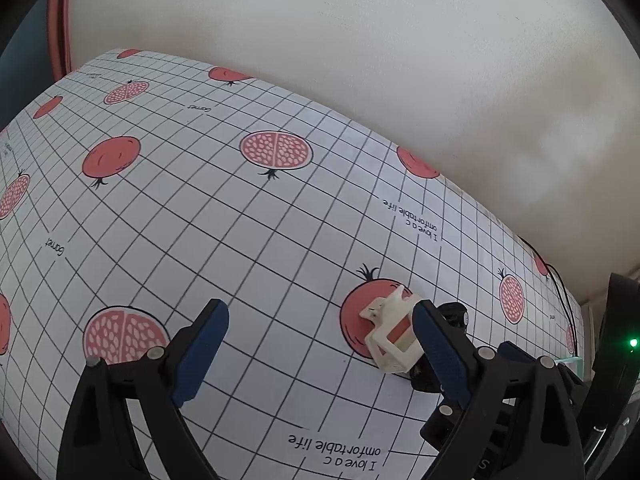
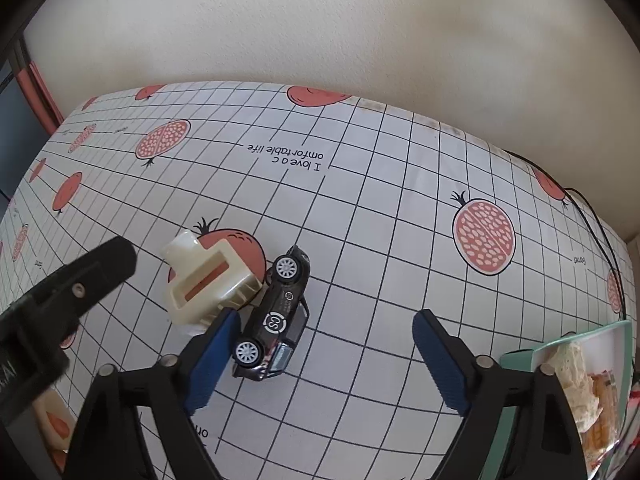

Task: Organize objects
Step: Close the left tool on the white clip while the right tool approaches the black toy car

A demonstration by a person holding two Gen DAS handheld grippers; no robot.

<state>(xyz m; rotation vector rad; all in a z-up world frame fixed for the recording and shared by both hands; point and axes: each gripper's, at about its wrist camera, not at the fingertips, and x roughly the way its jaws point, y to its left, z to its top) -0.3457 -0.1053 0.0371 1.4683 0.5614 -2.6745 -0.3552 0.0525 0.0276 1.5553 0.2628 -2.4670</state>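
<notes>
At the near right edge of the right wrist view sits a green tray (image 2: 516, 356) holding a crumpled pale cloth-like piece (image 2: 576, 384) and something orange and white that is too cut off to name. The tabletop (image 2: 380, 240), covered in a grid cloth with red fruit prints, runs to a plain wall (image 2: 320, 20) at its far edge, and a black cable (image 2: 592, 216) trails along the far right. Most of the surface is bare to the left and far side. Near the middle, a white hair clip (image 2: 208, 280) lies touching a black toy car (image 2: 276, 316) tipped on its side. The right claw (image 2: 326, 354) is spread wide, its left finger just beside both. The left claw (image 1: 320, 344) is also spread, its right finger next to the clip (image 1: 394, 332).
</notes>
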